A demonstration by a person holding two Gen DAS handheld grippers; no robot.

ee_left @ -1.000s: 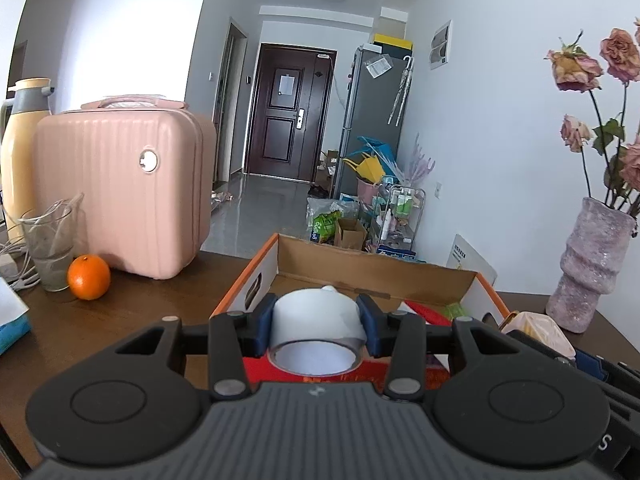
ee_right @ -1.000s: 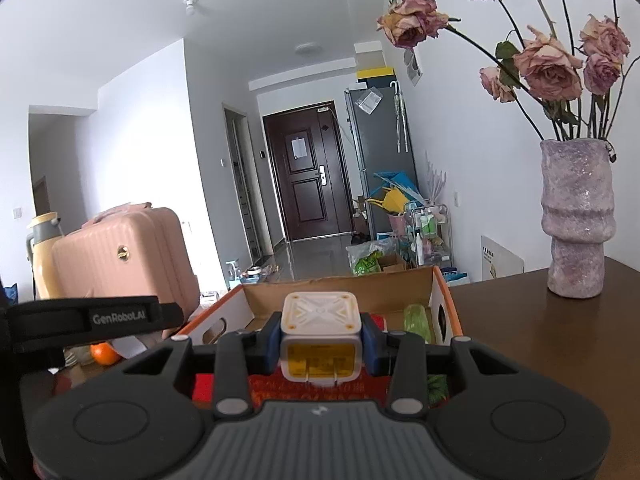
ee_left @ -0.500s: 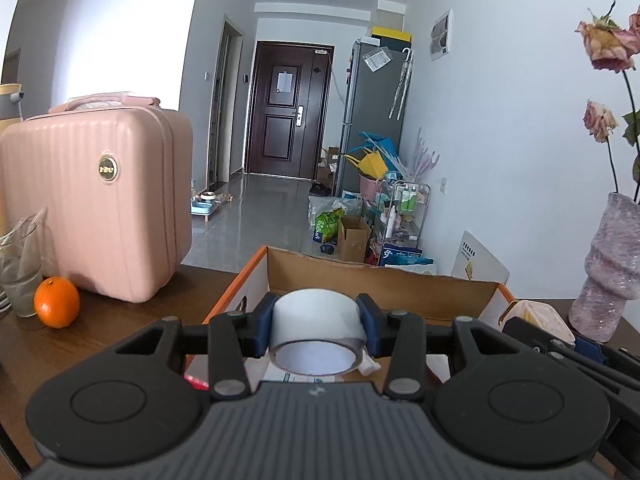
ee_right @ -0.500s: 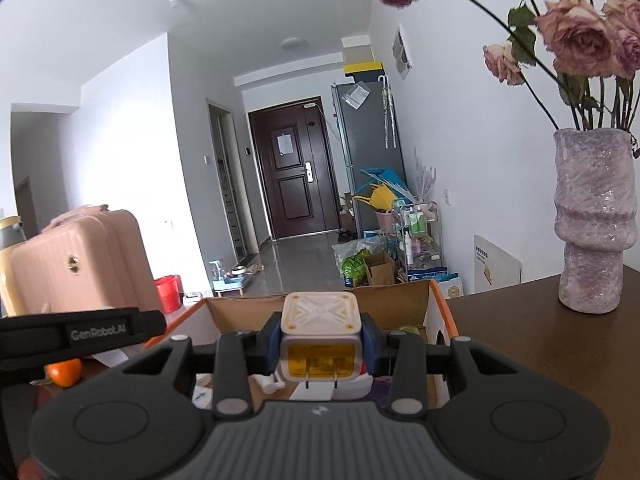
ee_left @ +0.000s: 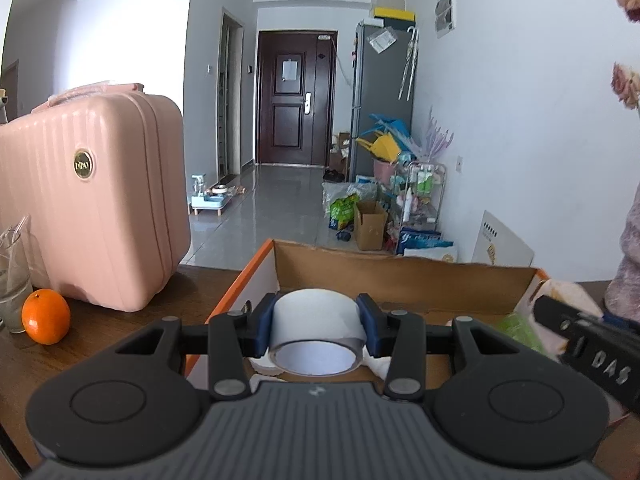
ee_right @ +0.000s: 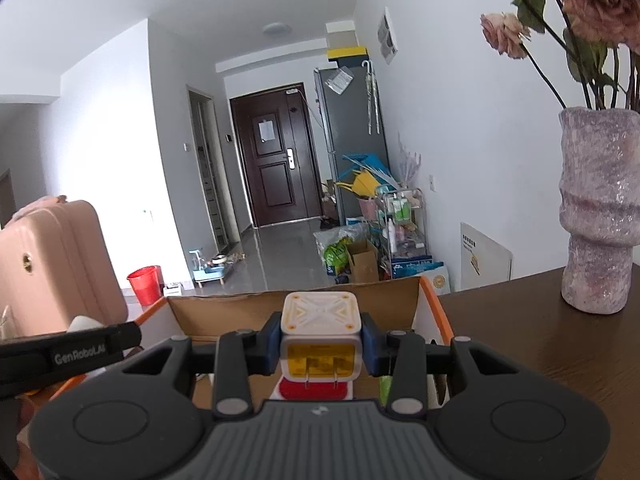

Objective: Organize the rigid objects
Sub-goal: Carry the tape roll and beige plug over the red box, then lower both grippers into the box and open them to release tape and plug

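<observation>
Left wrist view, left to right. A clear glass (ee_left: 14, 280) stands at the far left edge of the dark wooden bench (ee_left: 120, 332), with an orange (ee_left: 45, 316) just beside it. Behind the orange stands a pink ribbed suitcase (ee_left: 92, 204), upright on the bench. To its right an open cardboard box (ee_left: 400, 276) with orange outer walls sits on the bench. Left gripper (ee_left: 319, 330): jaws pinching a roll of white tape (ee_left: 318, 320) by its outer wall, blue pads on either side, core opening facing the camera. The roll is held over the near part of the box interior; white and green items lie on the box floor, too hidden to identify. At far right the body of the other tool crosses the frame, and the side of a mottled pink vase (ee_left: 628, 260) shows at the edge.

Right wrist view. The suitcase appears at left, the same box in the middle. Right gripper (ee_right: 319, 344): jaws clamped on a white and yellow plug adapter (ee_right: 319, 336), its two metal prongs pointing toward the camera. The adapter is held above the box interior, over a red and white item. The vase stands on the bench to the right of the box, holding dried roses (ee_right: 592, 4).
</observation>
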